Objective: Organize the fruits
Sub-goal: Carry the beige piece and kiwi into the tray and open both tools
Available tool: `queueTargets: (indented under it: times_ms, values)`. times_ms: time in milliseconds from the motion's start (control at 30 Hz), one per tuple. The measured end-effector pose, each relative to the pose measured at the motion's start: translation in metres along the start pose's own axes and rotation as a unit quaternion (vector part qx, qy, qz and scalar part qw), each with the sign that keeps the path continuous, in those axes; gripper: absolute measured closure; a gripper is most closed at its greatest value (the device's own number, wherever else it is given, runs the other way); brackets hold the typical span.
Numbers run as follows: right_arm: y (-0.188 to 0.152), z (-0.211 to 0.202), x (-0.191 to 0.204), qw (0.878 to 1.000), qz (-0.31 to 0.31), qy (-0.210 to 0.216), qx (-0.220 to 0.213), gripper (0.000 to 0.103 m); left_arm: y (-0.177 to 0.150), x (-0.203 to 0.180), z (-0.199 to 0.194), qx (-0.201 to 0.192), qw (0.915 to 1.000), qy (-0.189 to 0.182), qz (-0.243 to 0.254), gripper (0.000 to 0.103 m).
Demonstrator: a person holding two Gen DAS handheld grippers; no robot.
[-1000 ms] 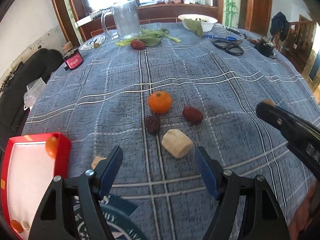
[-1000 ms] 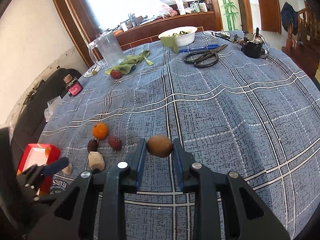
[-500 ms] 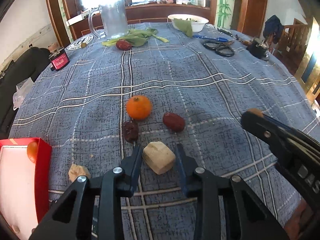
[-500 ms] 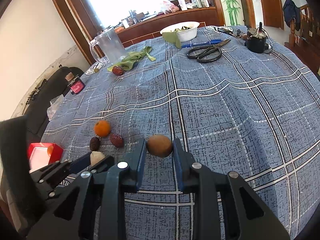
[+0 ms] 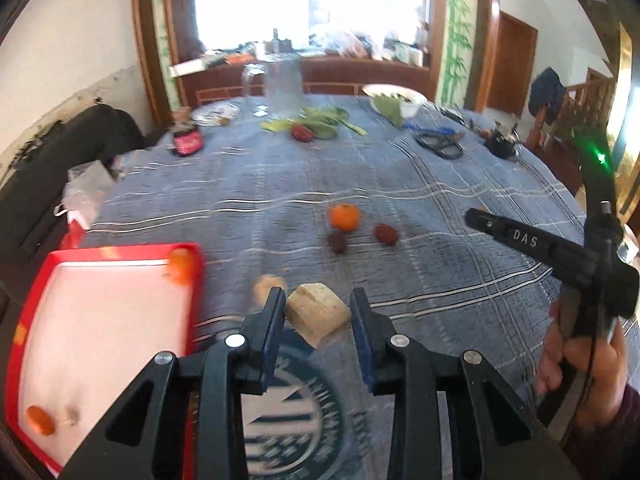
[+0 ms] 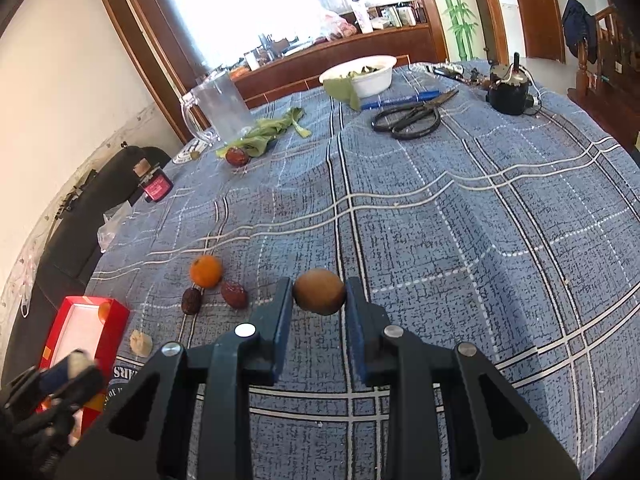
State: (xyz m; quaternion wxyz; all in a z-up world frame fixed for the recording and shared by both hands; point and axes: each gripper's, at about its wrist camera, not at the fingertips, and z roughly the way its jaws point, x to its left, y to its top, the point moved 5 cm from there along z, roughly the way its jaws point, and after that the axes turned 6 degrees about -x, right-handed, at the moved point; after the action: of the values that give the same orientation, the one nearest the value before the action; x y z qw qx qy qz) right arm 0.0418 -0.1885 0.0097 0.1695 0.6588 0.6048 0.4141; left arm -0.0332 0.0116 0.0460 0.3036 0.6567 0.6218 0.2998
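Pale chunk: we've got the pale chunk (image 5: 318, 314) pinched in the left gripper (image 5: 318, 316), clear of the blue tablecloth (image 5: 400, 184), near the red box (image 5: 120, 252).
How it will handle: looks dry, blocky and firm, probably light. Flat faces suit the pads, so we'd grip across two opposite sides; a corner hold could let it twist.
Left gripper: jaws closed on the chunk, narrow gap, pads pressing both sides.
Brown fruit: a smooth oval brown fruit (image 6: 319, 291) sits clamped in the right gripper (image 6: 319, 294) above the cloth.
How that one handles: rounded and probably a bit slick, so we judge the hold across its middle to be the safe one; squeeze too hard and it may bruise.
Right gripper: narrow, shut on the fruit, both pads touching.
Left on the cloth: an orange (image 6: 205, 271), two dark red dates (image 6: 234, 294) just beside it, and a small pale lump (image 6: 141, 343) near the box.
Box: small orange fruits already inside.
Next, as we read it: carry the chunk over the box.
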Motion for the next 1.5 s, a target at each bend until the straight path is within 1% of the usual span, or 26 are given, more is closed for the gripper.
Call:
queueTargets:
  times_ms: [167, 367, 500, 633, 733, 800, 900, 967, 1033, 1100, 1167, 1300, 1400, 1500]
  values:
    - [0.003, -0.006, 0.004, 0.999, -0.019, -0.008, -0.027, 0.075, -0.01, 0.034, -0.024, -0.013, 0.9996, 0.019, -0.016, 0.071]
    - [0.003, -0.013, 0.015, 0.995, -0.064, -0.036, -0.061, 0.075, -0.02, 0.071, -0.045, -0.027, 0.9983, 0.038, -0.036, 0.071]
    - [-0.005, -0.017, 0.028, 0.995, -0.079, -0.023, -0.057, 0.075, -0.027, 0.095, -0.053, -0.032, 0.9969, 0.054, -0.047, 0.071]
    - [-0.015, -0.023, 0.05, 0.997, -0.066, 0.027, -0.044, 0.074, -0.036, 0.128, -0.056, -0.03, 0.9942, 0.078, -0.068, 0.071]
    - [-0.023, -0.026, 0.083, 0.994, -0.093, 0.054, -0.036, 0.074, -0.041, 0.148, -0.055, -0.029, 0.9919, 0.09, -0.085, 0.071]
    - [-0.031, -0.025, 0.112, 0.99, -0.112, 0.082, -0.026, 0.074, -0.045, 0.159, -0.053, -0.026, 0.9903, 0.099, -0.094, 0.071]
    - [-0.047, -0.024, 0.156, 0.982, -0.136, 0.128, -0.006, 0.074, -0.051, 0.173, -0.054, -0.024, 0.9882, 0.109, -0.106, 0.071]
    - [-0.059, -0.024, 0.186, 0.975, -0.158, 0.156, 0.005, 0.074, -0.053, 0.182, -0.054, -0.023, 0.9865, 0.117, -0.112, 0.071]
    - [-0.071, -0.024, 0.214, 0.967, -0.179, 0.18, 0.016, 0.074, -0.056, 0.19, -0.054, -0.022, 0.9851, 0.127, -0.114, 0.071]
    - [-0.08, -0.023, 0.232, 0.961, -0.19, 0.199, 0.026, 0.074, -0.059, 0.196, -0.052, -0.019, 0.984, 0.134, -0.116, 0.071]
    - [-0.092, -0.022, 0.251, 0.954, -0.204, 0.214, 0.04, 0.074, -0.062, 0.201, -0.05, -0.014, 0.9832, 0.139, -0.117, 0.071]
    - [-0.112, -0.018, 0.27, 0.946, -0.225, 0.225, 0.054, 0.074, -0.068, 0.206, -0.046, -0.007, 0.9825, 0.147, -0.115, 0.07]
    - [-0.12, -0.011, 0.273, 0.944, -0.229, 0.227, 0.063, 0.074, -0.069, 0.208, -0.045, -0.006, 0.9822, 0.152, -0.111, 0.07]
    - [-0.124, -0.005, 0.272, 0.945, -0.223, 0.228, 0.072, 0.074, -0.068, 0.209, -0.047, -0.011, 0.9809, 0.166, -0.101, 0.07]
